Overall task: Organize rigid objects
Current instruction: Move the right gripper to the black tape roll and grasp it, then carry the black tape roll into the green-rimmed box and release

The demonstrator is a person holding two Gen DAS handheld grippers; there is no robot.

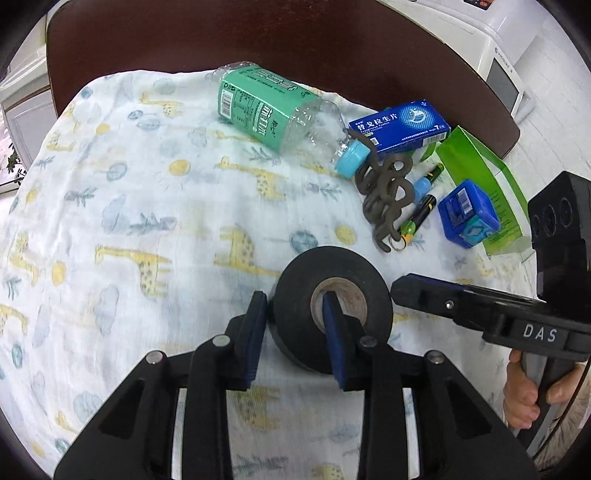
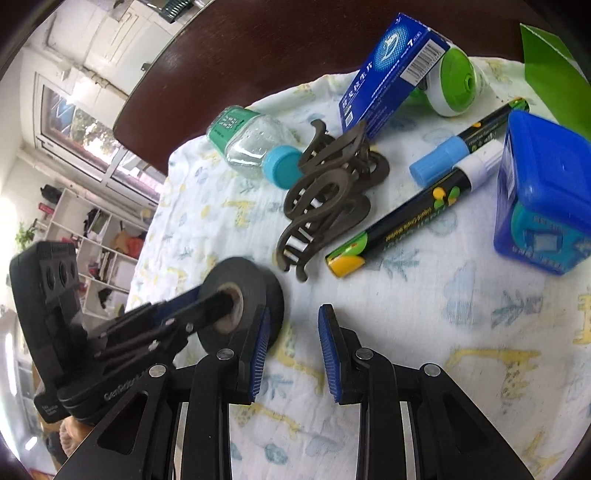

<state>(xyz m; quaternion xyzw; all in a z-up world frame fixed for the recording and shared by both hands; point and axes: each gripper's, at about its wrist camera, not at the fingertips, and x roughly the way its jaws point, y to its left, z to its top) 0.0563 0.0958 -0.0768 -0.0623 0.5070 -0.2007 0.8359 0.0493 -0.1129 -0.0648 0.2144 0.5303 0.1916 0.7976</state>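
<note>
My left gripper (image 1: 295,332) fingers straddle black tape roll (image 1: 332,306) wall, one inside core, on bench cloth (image 1: 147,221); whether clenched, cannot tell. Roll light, stiff, grippy (wall hold suits). Right gripper (image 2: 291,347) fingers released, just beside.

Dark brown counter (image 1: 258,33) carries a giraffe-print cloth (image 1: 129,221). On the cloth: black tape roll (image 1: 295,295), plastic bottle (image 1: 269,107), brown hair clip (image 1: 388,192), two markers (image 2: 406,225), blue medicine box (image 1: 399,125), blue container (image 1: 467,214).
</note>
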